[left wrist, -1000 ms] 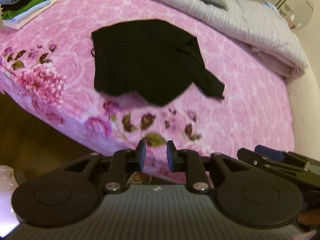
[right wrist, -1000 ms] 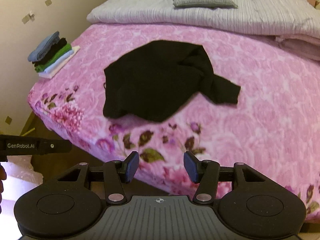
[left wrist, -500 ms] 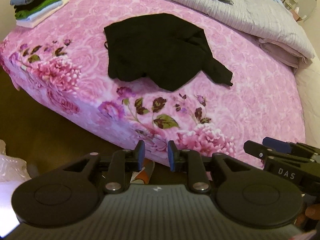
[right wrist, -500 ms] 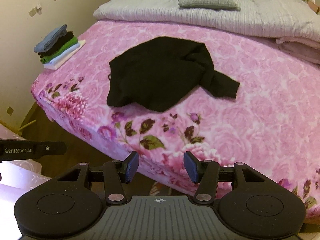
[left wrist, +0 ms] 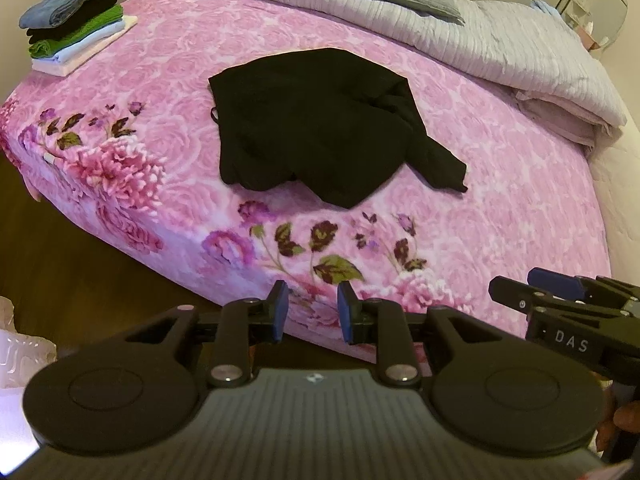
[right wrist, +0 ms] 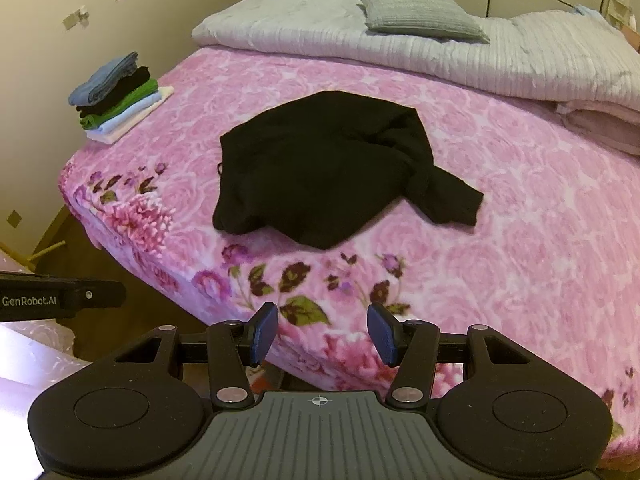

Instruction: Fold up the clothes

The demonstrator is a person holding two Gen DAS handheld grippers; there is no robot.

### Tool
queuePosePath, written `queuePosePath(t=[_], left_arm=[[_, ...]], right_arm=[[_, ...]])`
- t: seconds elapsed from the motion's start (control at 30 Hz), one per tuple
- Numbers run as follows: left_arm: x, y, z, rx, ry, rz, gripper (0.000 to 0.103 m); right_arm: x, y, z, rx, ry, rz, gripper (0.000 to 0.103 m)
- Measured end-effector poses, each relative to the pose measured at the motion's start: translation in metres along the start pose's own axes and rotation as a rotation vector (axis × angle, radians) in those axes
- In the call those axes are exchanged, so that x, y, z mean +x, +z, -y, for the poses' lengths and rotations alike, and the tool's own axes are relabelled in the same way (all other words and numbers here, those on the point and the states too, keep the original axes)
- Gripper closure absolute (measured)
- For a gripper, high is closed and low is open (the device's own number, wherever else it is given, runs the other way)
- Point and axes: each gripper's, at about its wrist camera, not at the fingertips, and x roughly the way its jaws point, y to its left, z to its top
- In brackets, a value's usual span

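A: What's hard to read here?

B: The black garment (left wrist: 320, 120), mostly. It lies crumpled in the middle of both frames on the pink floral blanket (left wrist: 520, 208), so dark that its folds barely show. One sleeve (left wrist: 440, 160) sticks out toward the right; the other is hidden somewhere in the bunched cloth. I cannot tell front from back.

A: And the grippers?

B: Both hang low in their frames, short of the bed's near edge and well apart from the garment. The left gripper (left wrist: 311, 312) has its blue pads parted by a narrow gap with nothing in it. The right gripper (right wrist: 322, 334) is spread wider, also empty.

A: Textures?

B: The blanket looks fleecy, rose-patterned, with darker flowers and green leaves near its front edge. Behind it, a ribbed grey quilt (right wrist: 440, 52) runs across the upper frame, with a ribbed grey-green cushion (right wrist: 420, 14) on top. In the upper left there's a neat stack of folded clothes (right wrist: 120, 96): blue, black, green, pale blue, cream.

A: Any differences between views?

B: The right wrist view shows the beige wall (right wrist: 80, 40) beside the bed and the left tool's lettered side at its left edge. The left wrist view shows the right gripper side-on at its right edge, fingertips (left wrist: 628, 420) of a hand beneath it, cut off by the frame.
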Motion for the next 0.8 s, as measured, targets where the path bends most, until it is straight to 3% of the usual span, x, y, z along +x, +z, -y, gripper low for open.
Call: queuePosePath(t=[0.2, 0.63, 0.8], left_arm=[[0.024, 0.038, -0.026, 0.011, -0.024, -0.020, 0.081], [0.090, 0.162, -0.112, 0.062, -0.065, -0.091, 0.081], [0.124, 0.186, -0.147, 0.058, -0.063, -0.155, 0.081]], right_arm=[[0.031, 0.029, -0.013, 0.018, -0.030, -0.018, 0.049], [0.124, 0.121, -0.061, 0.087, -0.101, -0.093, 0.049], [0.160, 0.130, -0.076, 0.030, -0.147, -0.120, 0.049]])
